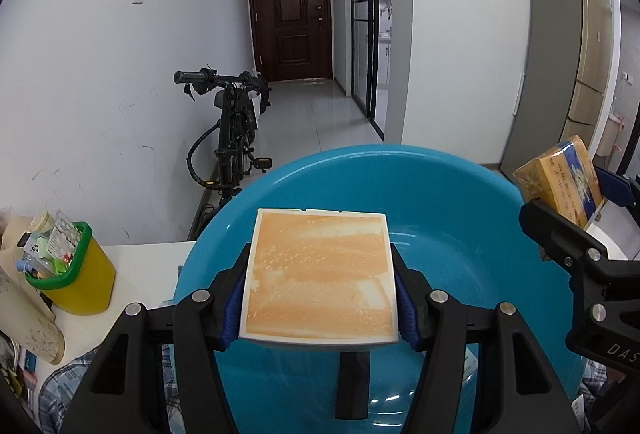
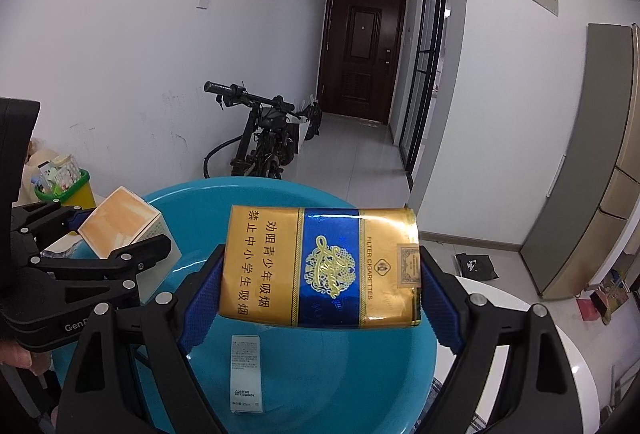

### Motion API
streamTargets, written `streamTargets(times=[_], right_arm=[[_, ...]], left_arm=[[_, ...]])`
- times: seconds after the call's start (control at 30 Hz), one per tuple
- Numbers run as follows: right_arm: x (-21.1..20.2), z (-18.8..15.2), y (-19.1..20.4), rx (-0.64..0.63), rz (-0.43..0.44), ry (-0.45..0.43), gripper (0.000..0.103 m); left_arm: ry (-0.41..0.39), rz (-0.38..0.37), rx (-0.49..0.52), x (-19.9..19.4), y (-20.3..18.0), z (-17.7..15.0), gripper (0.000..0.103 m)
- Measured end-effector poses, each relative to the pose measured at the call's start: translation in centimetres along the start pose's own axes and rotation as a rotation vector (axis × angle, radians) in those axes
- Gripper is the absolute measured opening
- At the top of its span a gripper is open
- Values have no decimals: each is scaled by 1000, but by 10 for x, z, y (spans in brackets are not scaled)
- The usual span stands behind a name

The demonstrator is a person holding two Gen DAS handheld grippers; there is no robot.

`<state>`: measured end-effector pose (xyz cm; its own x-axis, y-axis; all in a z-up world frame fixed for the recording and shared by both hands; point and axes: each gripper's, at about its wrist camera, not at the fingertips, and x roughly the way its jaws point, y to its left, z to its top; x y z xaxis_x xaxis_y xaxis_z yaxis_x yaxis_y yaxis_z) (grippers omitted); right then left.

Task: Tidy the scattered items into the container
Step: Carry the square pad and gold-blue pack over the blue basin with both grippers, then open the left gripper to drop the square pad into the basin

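Right wrist: one basin, three boxes, two held.

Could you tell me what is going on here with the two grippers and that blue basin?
A person is tidying items into the blue basin with a handheld gripper in each hand. The left gripper is shut on an orange-topped white box, held over the basin. The right gripper is shut on a gold and blue cigarette pack, also above it. A slim white box already lies inside.
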<state>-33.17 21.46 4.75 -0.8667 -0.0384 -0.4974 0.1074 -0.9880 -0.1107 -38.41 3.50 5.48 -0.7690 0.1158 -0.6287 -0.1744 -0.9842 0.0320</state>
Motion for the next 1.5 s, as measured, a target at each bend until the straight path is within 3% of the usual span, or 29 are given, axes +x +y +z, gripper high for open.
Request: streamTargets(times=[0.47, 0.97, 1.2, 1.5], right_arm=[[17, -11, -9, 32, 22, 64, 86], [26, -16, -11, 31, 36, 123, 86], [28, -15, -9, 24, 32, 129, 86], [28, -15, -9, 21, 33, 130, 86]], left_arm=[[92, 1, 26, 19, -6, -11, 63], [134, 3, 33, 23, -5, -14, 63], [183, -57, 27, 24, -7, -16, 63], [173, -78, 68, 18, -17, -15, 63]])
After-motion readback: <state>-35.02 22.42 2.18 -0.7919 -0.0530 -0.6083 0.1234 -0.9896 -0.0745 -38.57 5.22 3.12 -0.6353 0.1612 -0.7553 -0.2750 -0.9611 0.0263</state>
